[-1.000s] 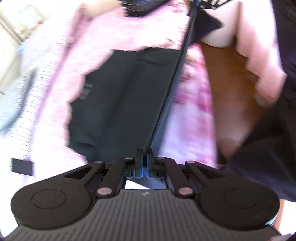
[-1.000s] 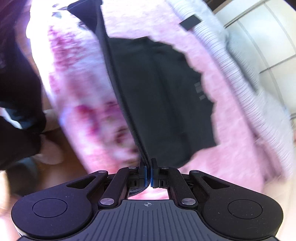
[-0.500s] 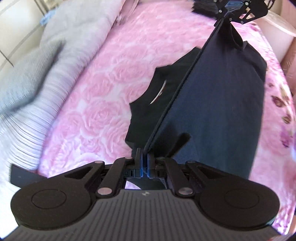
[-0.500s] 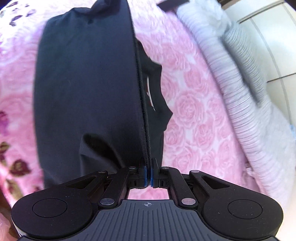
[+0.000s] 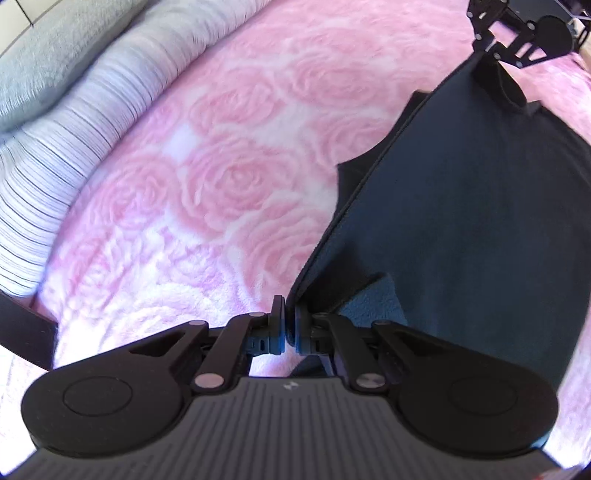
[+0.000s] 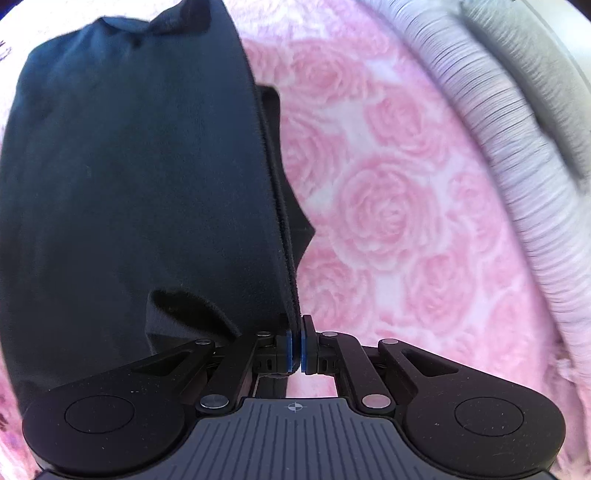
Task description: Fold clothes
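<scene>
You have the dark garment pinched along one edge between both tongs: the left tongs are closed narrow on a corner at the lower middle of the left wrist view, and the right tongs are clamped the same way on the other end at the lower middle of their own view. In the left wrist view you can see the right tongs at the upper right corner, with the edge drawn taut between the two. The rest of the cloth fills the right half of that picture, over the bed, with a lower layer showing past the held edge.

Judge it as light, soft and limp: it looks fleecy, so it should grip well, but it will sag wherever you leave it unsupported. Corners and hems are the places to hold, as you do now.

Under it is a pink rose-patterned blanket, plush enough to drag at the fabric. A striped quilt and a grey blanket lie bunched at the upper left, near the tiled wall
</scene>
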Demonstrator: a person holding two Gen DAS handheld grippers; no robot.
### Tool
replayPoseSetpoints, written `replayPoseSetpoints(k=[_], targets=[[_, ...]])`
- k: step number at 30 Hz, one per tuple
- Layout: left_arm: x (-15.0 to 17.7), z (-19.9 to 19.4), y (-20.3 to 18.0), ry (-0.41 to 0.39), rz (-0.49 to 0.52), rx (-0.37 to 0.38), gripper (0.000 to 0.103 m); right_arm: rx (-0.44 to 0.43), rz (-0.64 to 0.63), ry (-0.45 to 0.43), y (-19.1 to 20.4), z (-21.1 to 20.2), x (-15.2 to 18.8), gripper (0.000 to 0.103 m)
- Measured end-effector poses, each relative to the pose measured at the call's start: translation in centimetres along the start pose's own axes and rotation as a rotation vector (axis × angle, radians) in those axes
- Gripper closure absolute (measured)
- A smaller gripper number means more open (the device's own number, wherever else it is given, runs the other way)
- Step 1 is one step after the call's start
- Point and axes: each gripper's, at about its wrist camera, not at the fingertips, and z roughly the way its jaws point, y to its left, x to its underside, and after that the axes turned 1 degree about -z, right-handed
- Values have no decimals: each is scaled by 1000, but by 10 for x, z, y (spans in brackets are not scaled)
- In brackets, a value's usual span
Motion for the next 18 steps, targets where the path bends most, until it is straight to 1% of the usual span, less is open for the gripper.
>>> replayPoseSetpoints(k=[2,5,7,8,9,10,11,12,13,14,15,16,18], targets=[[-3,15,2,16,-10,-8,100,-20,37,-7,-7,14,3,100],[-5,32,5,34,-40,-20,96,-48,104,-19,-17,32,9,100],[-6,44,8,55,-67,-23,88,-74,162,-30,-24,38,14,100],[-6,50,11,72,-84,-25,79,-88,191,-35,-28,40,17,100],[-6,54,14,84,-104,-25,74,-99,240,-51,-33,39,20,99],[-6,55,18,86,-129,-18,74,-108,301,-72,-39,35,24,99],[-6,53,24,80,-158,-13,71,-118,363,-93,-45,31,28,96],[-6,50,30,74,-187,-8,65,-127,424,-115,-51,28,31,81],[-6,48,36,67,-217,-2,61,-125,506,-143,-58,22,39,73],[-4,45,43,59,-253,4,56,-116,601,-176,-66,16,50,54],[-2,41,50,51,-284,12,53,-106,696,-210,-74,9,60,39],[1,38,55,48,-309,15,51,-96,791,-243,-82,3,70,36],[5,30,63,39,-361,23,49,-76,982,-309,-98,-10,91,36]])
